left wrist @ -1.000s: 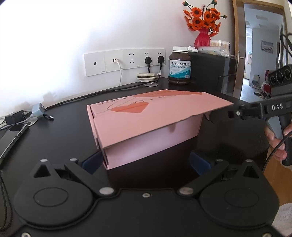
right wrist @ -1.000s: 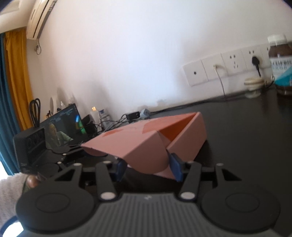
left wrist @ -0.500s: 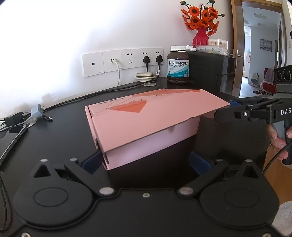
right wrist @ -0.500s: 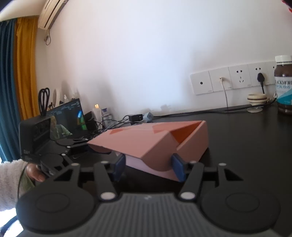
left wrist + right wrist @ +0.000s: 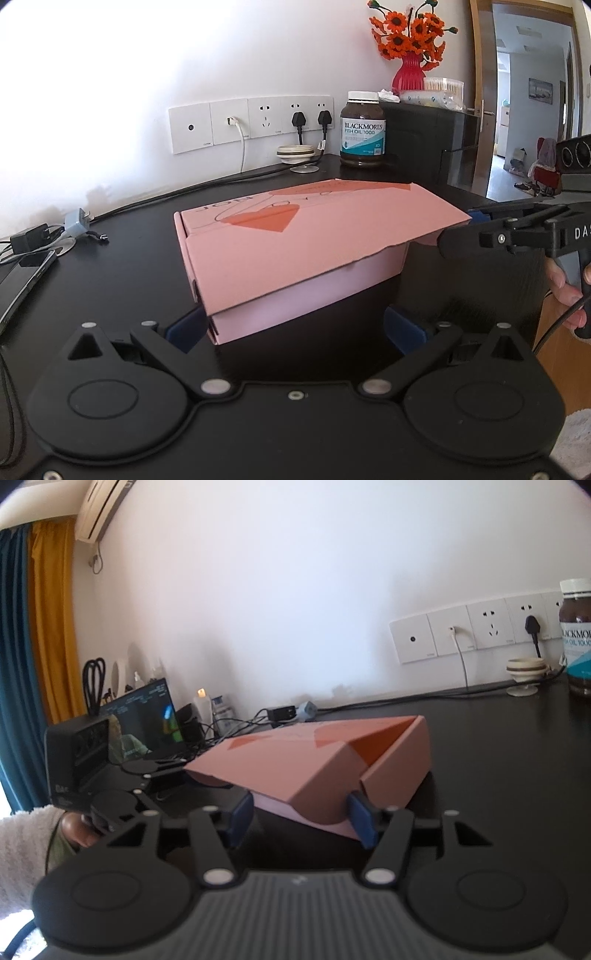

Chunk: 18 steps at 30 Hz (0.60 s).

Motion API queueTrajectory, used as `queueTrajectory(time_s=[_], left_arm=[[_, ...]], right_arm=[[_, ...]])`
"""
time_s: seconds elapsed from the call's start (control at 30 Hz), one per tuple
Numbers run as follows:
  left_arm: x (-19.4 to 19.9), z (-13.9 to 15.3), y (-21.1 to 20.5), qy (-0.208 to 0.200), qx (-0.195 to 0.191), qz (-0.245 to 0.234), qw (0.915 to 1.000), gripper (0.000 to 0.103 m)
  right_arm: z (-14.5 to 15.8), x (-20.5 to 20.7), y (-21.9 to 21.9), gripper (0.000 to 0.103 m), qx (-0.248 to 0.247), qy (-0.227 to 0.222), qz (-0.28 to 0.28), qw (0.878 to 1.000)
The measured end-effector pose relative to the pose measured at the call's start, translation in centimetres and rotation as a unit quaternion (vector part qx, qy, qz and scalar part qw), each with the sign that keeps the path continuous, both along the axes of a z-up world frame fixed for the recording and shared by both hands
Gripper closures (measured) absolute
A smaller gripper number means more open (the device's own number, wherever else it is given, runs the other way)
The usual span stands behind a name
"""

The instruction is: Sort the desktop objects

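The pink box [image 5: 295, 254] sits on the dark table [image 5: 129, 266], lid flap half raised. Right gripper [image 5: 301, 818] has just been opening, its fingers straddling the flap's end without pressing. Left gripper [image 5: 295, 328] waits spread wide at the box's near corner.

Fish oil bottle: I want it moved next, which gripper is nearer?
Right, probably. The right gripper straddles the pink box at the end nearest the fish oil bottle, jaws just opening wider; the left gripper sits at the box's near corner, across from the bottle.
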<state>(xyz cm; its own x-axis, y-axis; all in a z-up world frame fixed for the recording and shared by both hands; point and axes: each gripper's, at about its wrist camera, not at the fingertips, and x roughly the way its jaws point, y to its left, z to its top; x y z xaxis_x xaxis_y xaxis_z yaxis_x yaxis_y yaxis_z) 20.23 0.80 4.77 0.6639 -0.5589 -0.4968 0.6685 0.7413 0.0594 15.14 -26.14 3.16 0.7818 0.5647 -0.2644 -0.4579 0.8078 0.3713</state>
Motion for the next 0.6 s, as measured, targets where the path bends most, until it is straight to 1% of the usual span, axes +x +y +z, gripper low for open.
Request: queueTrajectory(time_s=[0.37,0.4,0.43,0.5,0.6], left_arm=[[0.1,-0.1,-0.2,0.002,0.008,0.004,1.0,0.0],[0.0,-0.1,-0.2,0.002,0.007,0.003,1.0,0.0],[0.1,-0.1,-0.1,0.003,0.006,0.003,1.0,0.0],[0.1,-0.1,0.0,0.005,0.002,0.003,1.0,0.0],[0.2,-0.1,0.1,0.007,-0.002,0.003,1.0,0.0]], right_arm=[[-0.5,-0.3,-1.5,0.045,0.002,0.009,-0.003,1.0],[-0.4,-0.4,-1.7,0.041,0.002,0.009,-0.005,1.0],[-0.3,-0.6,-1.9,0.031,0.001,0.007,-0.008,1.0],[0.1,-1.0,-2.1,0.019,-0.001,0.0,-0.017,1.0],[0.7,-1.7,-2.5,0.013,0.003,-0.009,-0.026,1.0]])
